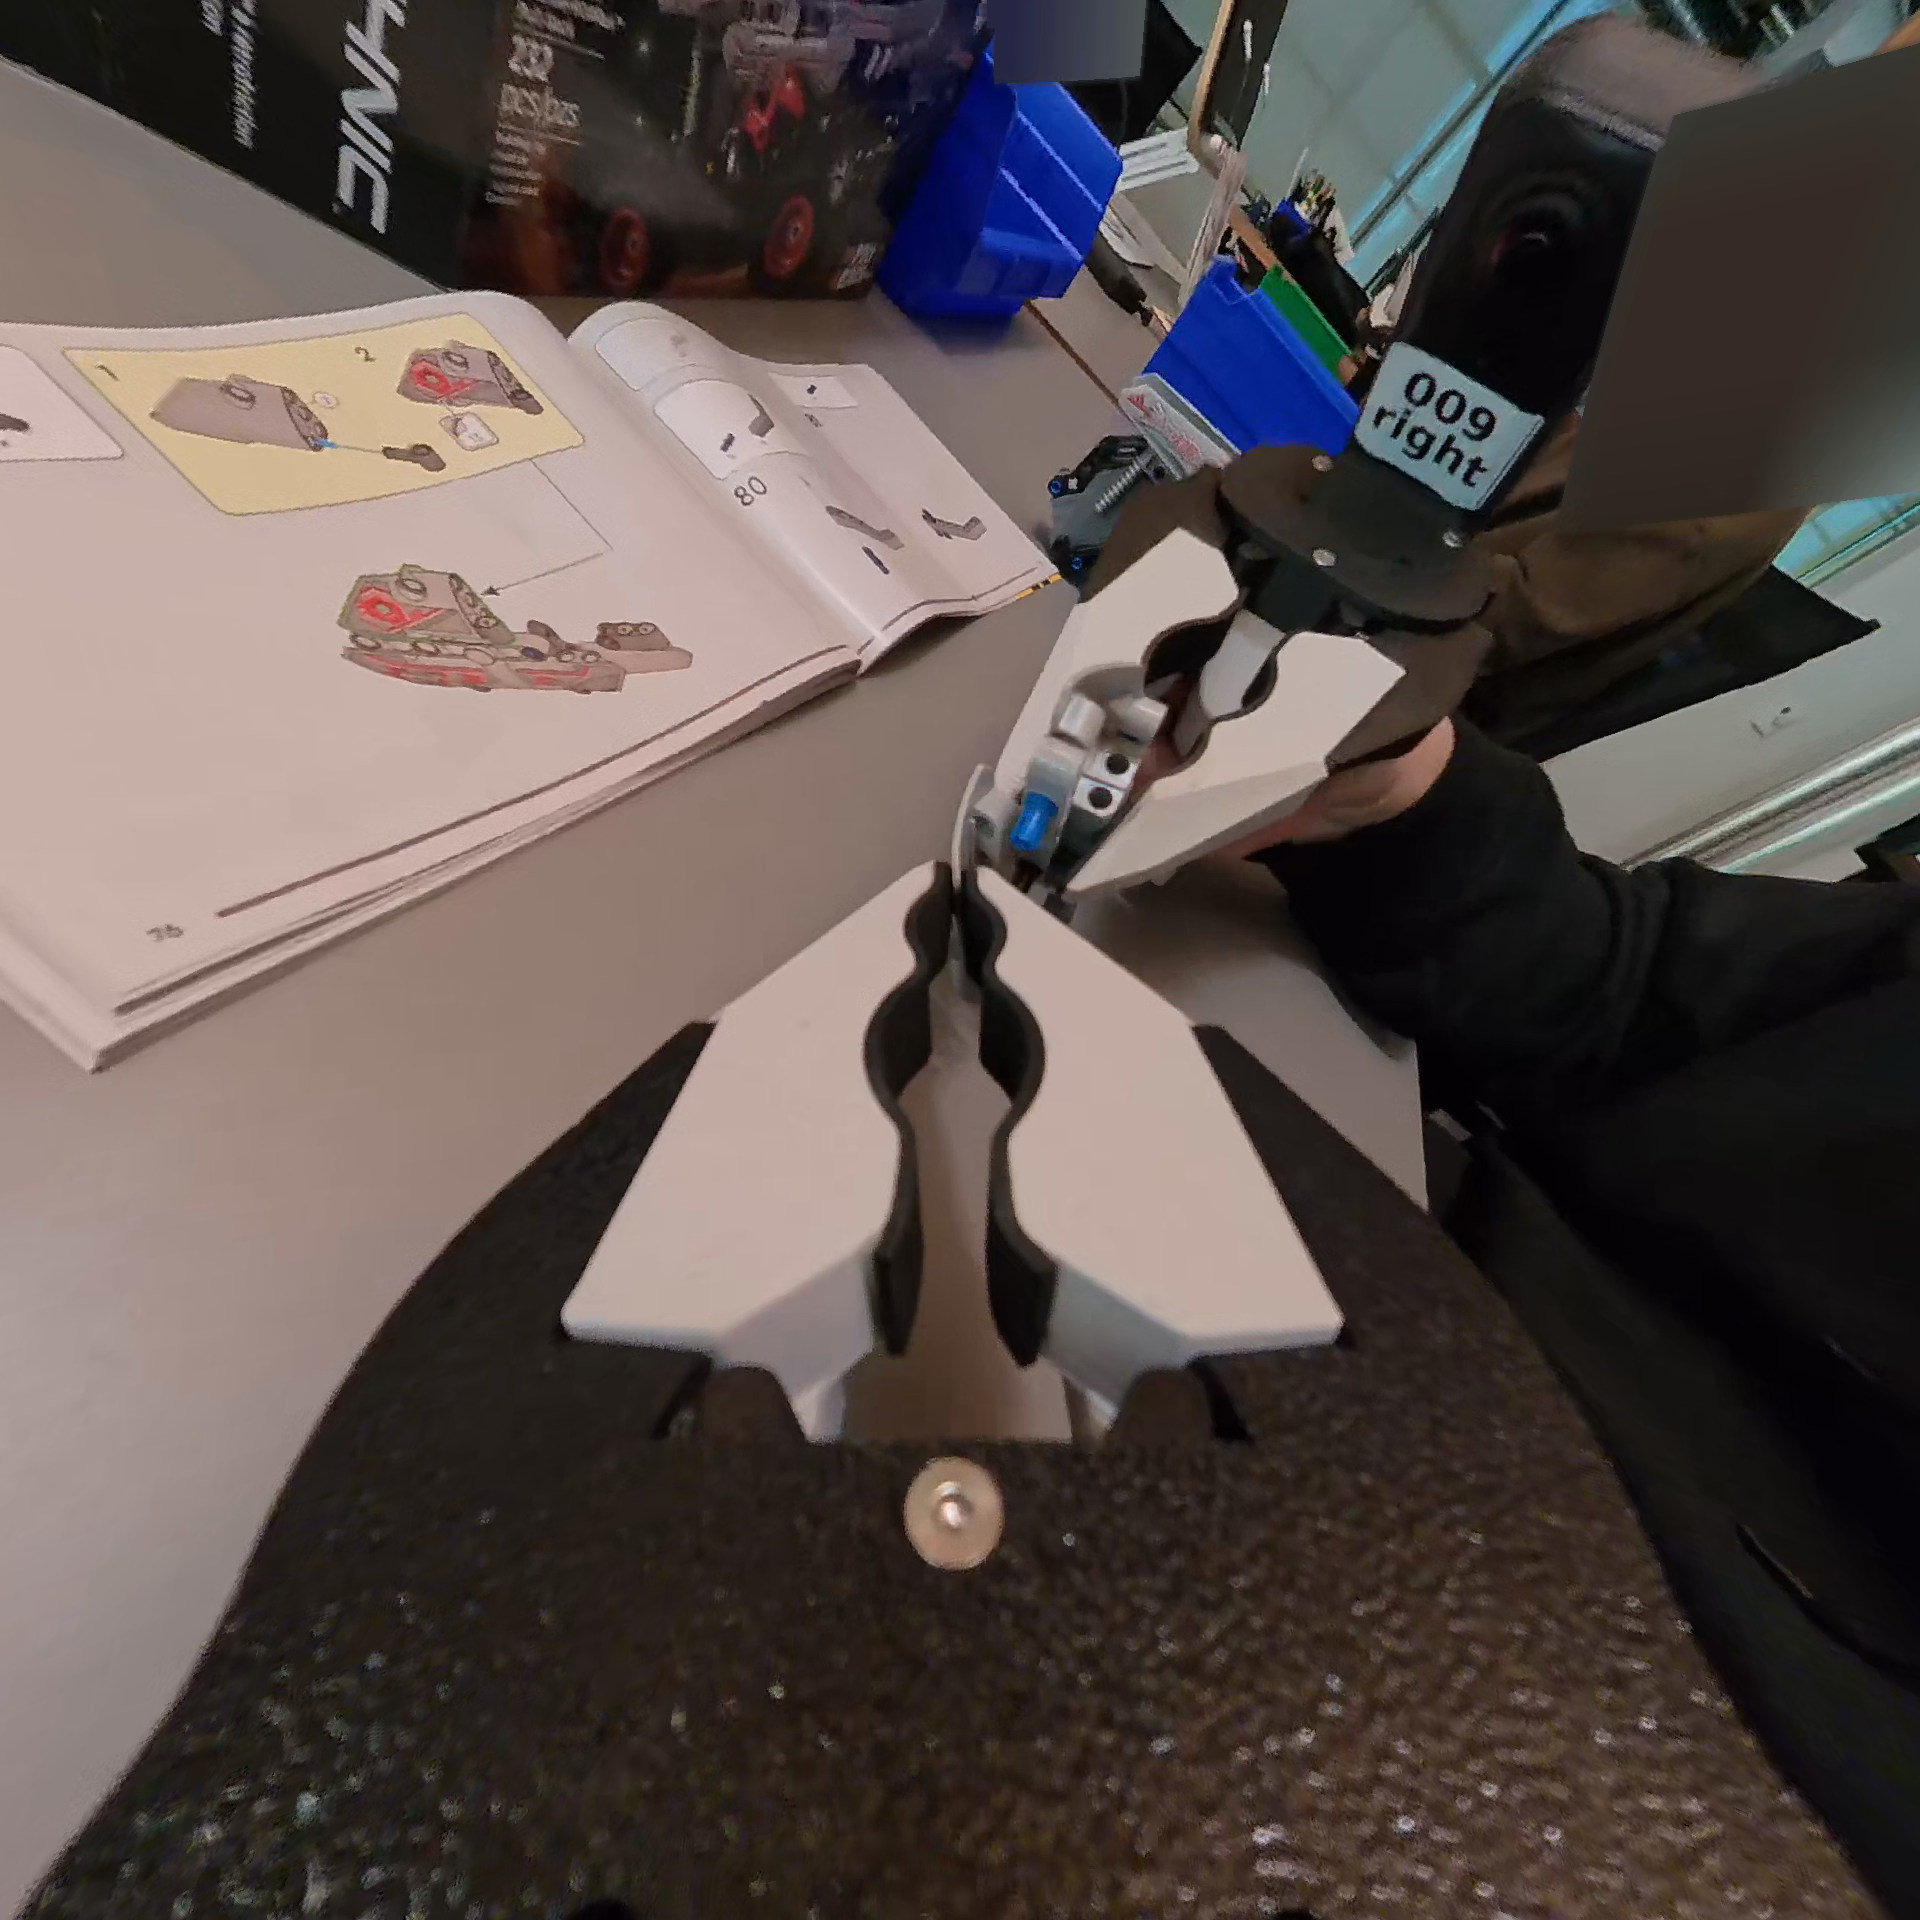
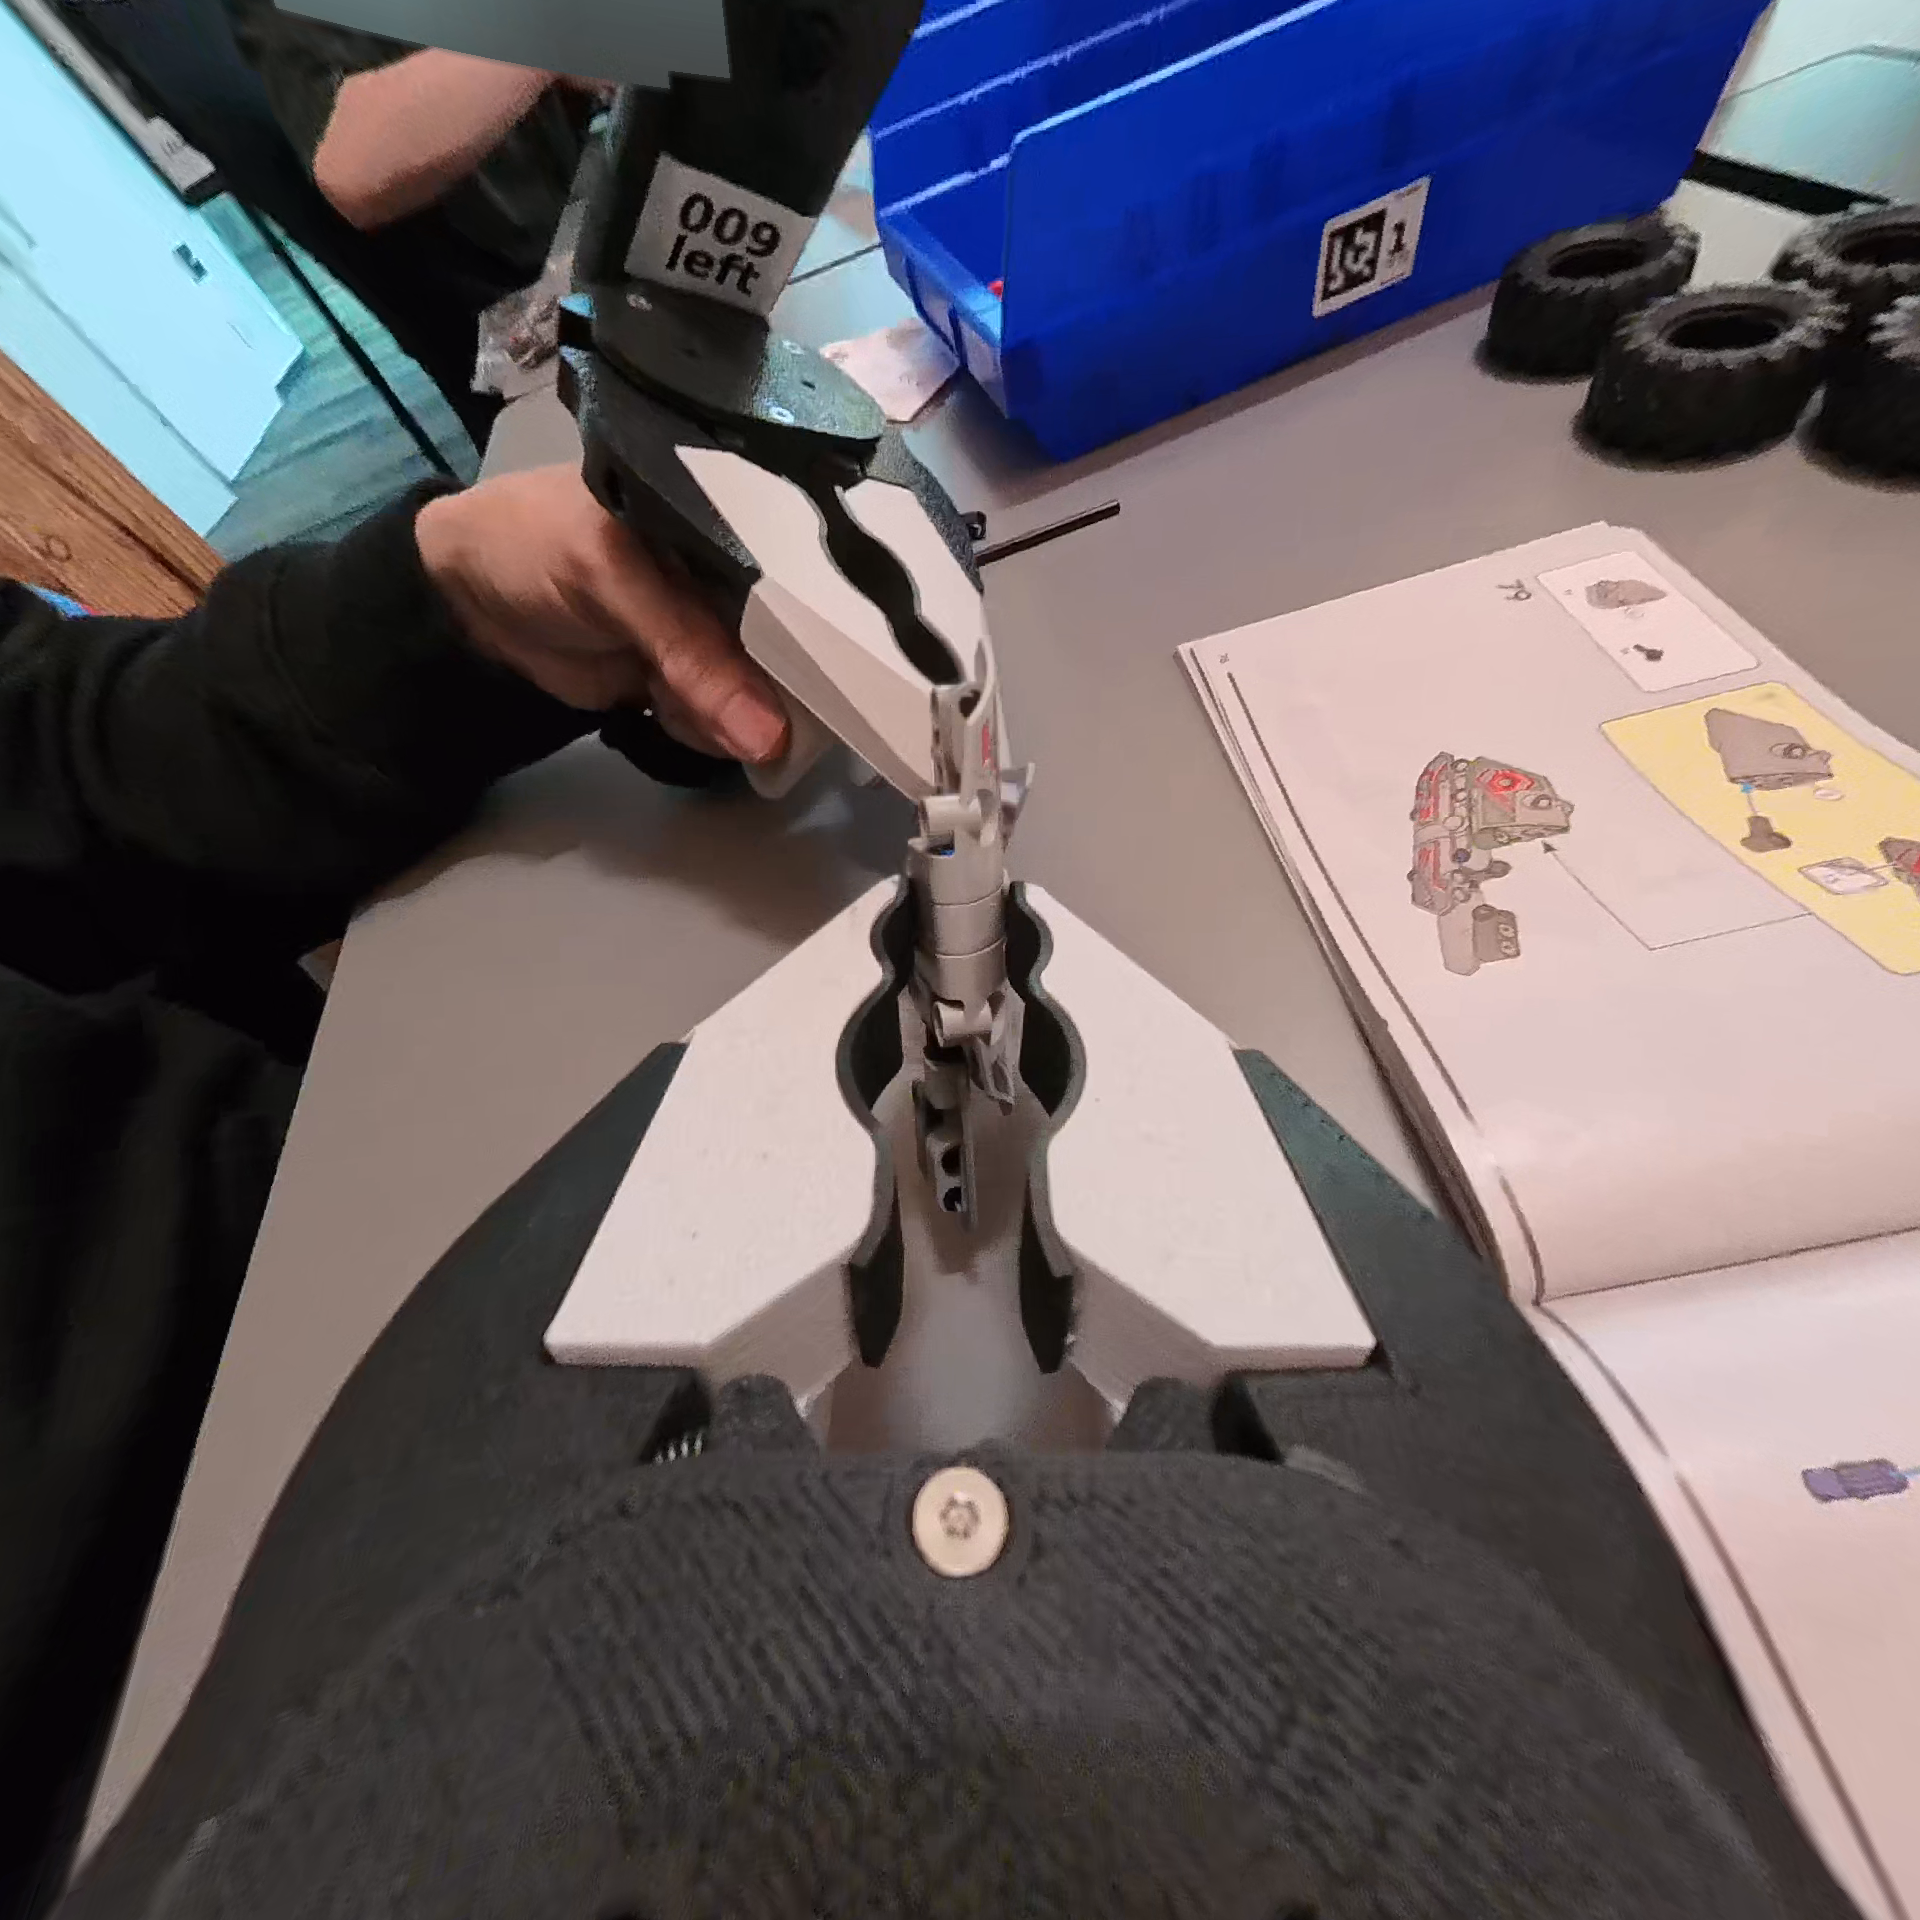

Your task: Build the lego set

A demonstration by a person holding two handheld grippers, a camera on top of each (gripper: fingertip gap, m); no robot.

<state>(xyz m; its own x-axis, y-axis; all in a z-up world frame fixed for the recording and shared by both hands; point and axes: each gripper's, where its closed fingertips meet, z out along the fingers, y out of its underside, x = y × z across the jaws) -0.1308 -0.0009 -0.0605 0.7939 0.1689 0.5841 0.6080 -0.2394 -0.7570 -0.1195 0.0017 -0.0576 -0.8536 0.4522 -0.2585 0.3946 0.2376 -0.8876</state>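
Observation:
A grey lego assembly [image 1: 1081, 769] with a blue pin [image 1: 1029, 826] is held in the air between both grippers, above the grey table [image 1: 312, 1195]. My left gripper [image 1: 961, 904] is shut on a thin grey panel at one end of it. My right gripper [image 2: 961, 914] is shut on the assembly's body [image 2: 961, 831], which runs back between its fingers. In the right wrist view the left gripper [image 2: 961, 707] pinches the top of the assembly from above left. In the left wrist view the right gripper [image 1: 1195, 717] comes in from the upper right. A hand holds each gripper.
An open instruction booklet [image 1: 416, 623] lies on the table; in the right wrist view it [image 2: 1558, 935] is to the right. Blue bins [image 2: 1195, 208], several black tyres [image 2: 1714, 353] and a black axle [image 2: 1049, 525] lie farther back. The set's box [image 1: 623, 135] stands behind the booklet. Both grippers' tips are close together, under 4 cm apart.

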